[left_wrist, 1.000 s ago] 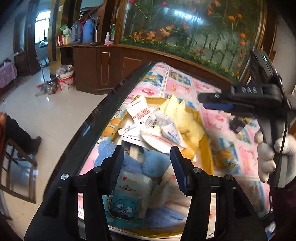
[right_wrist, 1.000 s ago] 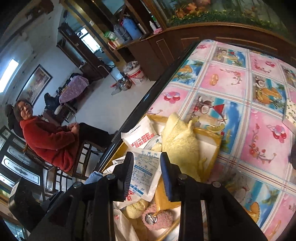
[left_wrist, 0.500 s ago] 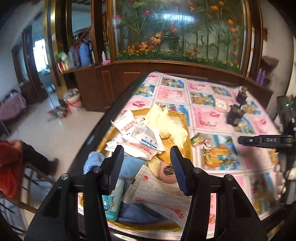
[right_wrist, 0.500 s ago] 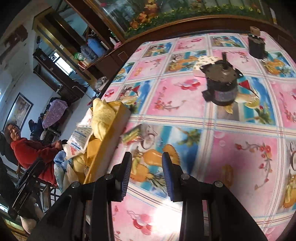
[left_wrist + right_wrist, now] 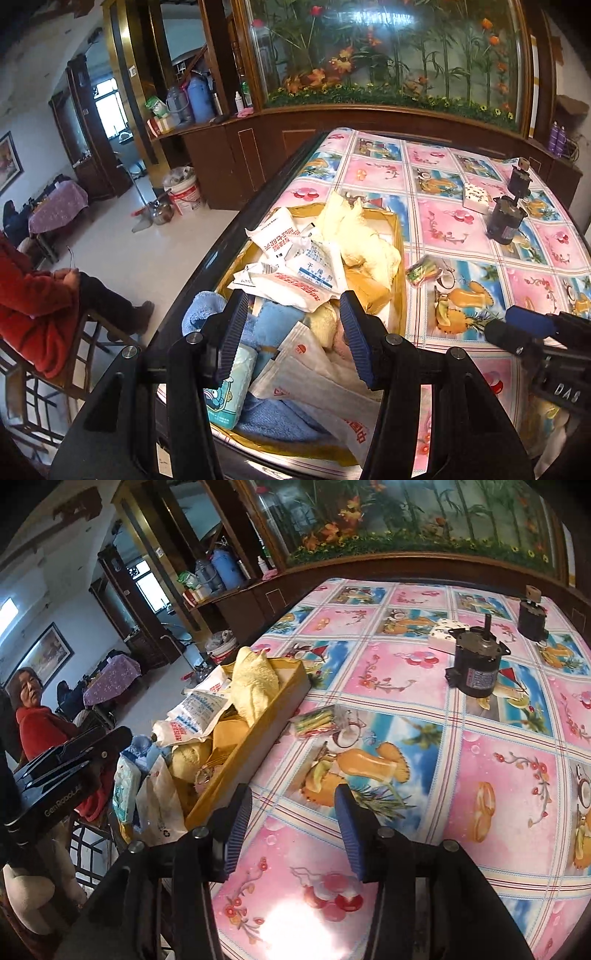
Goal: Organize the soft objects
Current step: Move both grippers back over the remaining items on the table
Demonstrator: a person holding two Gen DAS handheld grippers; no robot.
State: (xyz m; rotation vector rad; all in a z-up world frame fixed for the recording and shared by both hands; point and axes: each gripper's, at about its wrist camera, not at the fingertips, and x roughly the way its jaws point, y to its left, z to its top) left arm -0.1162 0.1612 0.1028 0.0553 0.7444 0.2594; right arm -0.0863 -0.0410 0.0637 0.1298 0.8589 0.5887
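Note:
A yellow shallow box (image 5: 399,258) (image 5: 258,734) at the table's left edge holds a heap of soft things: a pale yellow plush cloth (image 5: 364,240) (image 5: 255,686), white printed sachets (image 5: 295,273), blue towels (image 5: 266,325) and a tissue pack (image 5: 229,391). My left gripper (image 5: 291,332) hovers open above the box's near end, nothing between its fingers. My right gripper (image 5: 291,827) is over the bare tablecloth right of the box; its jaws are opening and hold nothing. A small green-and-red packet (image 5: 321,720) (image 5: 423,269) lies on the cloth just beyond the right gripper.
The table has a pink and blue picture cloth (image 5: 480,775). Two dark motors (image 5: 476,664) (image 5: 532,616) and a small white box (image 5: 443,635) stand at the far right. A person in red (image 5: 40,727) sits left of the table. A cabinet with a flower panel (image 5: 388,122) backs the table.
My right gripper swung from above the box to over the cloth on its right and widened its jaws. The left gripper drew back and turned, so more of the table shows.

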